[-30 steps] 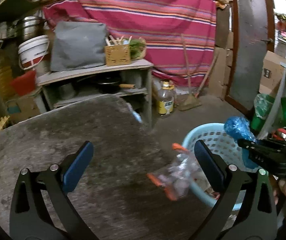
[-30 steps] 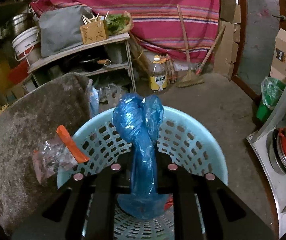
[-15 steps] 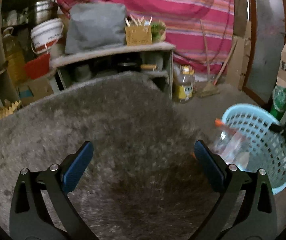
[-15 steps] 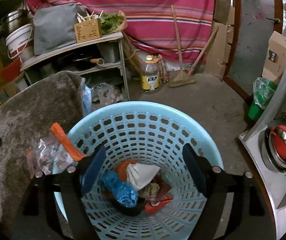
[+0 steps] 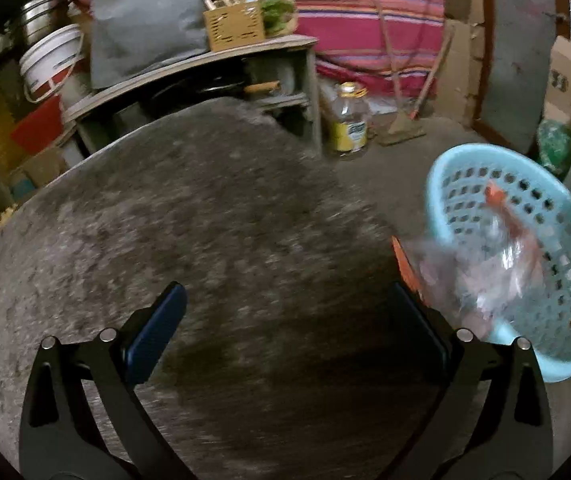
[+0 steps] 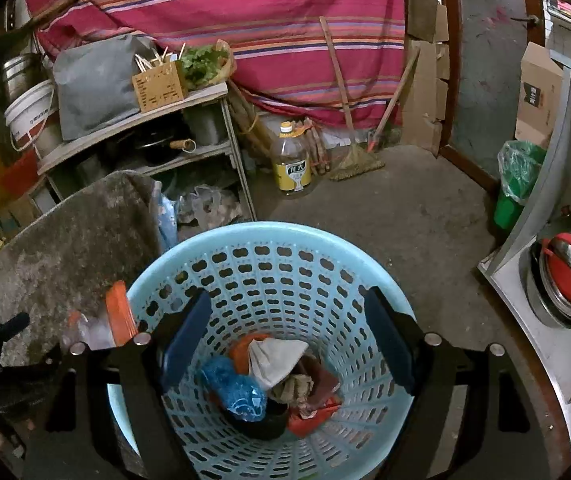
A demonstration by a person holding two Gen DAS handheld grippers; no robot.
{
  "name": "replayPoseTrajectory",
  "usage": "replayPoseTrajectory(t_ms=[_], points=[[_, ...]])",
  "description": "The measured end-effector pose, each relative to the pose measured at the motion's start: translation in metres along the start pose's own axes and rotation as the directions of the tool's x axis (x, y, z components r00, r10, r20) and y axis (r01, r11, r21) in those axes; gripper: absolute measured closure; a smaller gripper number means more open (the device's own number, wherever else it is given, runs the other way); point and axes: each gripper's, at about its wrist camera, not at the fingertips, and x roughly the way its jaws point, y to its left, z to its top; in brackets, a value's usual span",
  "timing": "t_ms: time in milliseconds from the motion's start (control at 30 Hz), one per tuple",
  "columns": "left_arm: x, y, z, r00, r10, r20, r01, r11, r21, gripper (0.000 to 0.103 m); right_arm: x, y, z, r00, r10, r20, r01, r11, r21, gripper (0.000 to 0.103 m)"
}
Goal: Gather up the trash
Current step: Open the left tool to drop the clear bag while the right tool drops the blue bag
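Right gripper [image 6: 285, 344]: fingers spread wide over the blue basket [image 6: 269, 236], nothing between them; they've just sprung apart.
Blue bag [image 6: 233, 392]: down at the basket's bottom, among other scraps.
Left gripper [image 5: 285, 328]: fingers spread, empty, above the grey tabletop [image 5: 189, 220].
Clear wrapper [image 5: 473, 264]: orange-trimmed, at the tabletop's right edge, against the basket's rim.
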Motion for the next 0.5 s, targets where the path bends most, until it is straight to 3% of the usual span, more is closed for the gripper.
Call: replayPoseTrajectory(t_ms=[233, 367, 500], points=[[-0.009, -0.018, 0.009, 0.998, -0.055, 0.028, 0.055, 0.998, -0.008, 0.006, -0.002, -0.001, 0.002, 1.000, 0.002, 0.001, -0.002, 1.000, 0.002, 0.025], [-0.026, -0.015, 0.008, 0.995, -0.045, 0.086, 0.045, 0.999, -0.006, 0.006, -0.004, 0.001, 0.002, 1.000, 0.003, 0.018, -0.003, 1.000, -0.005, 0.025], [-0.051, 0.009, 0.002, 0.989, -0.025, 0.147, 0.031, 0.999, -0.041, 0.006, -0.012, 0.012, 0.001, 0.998, -0.004, 0.060, 0.005, 1.000, -0.022, 0.008]])
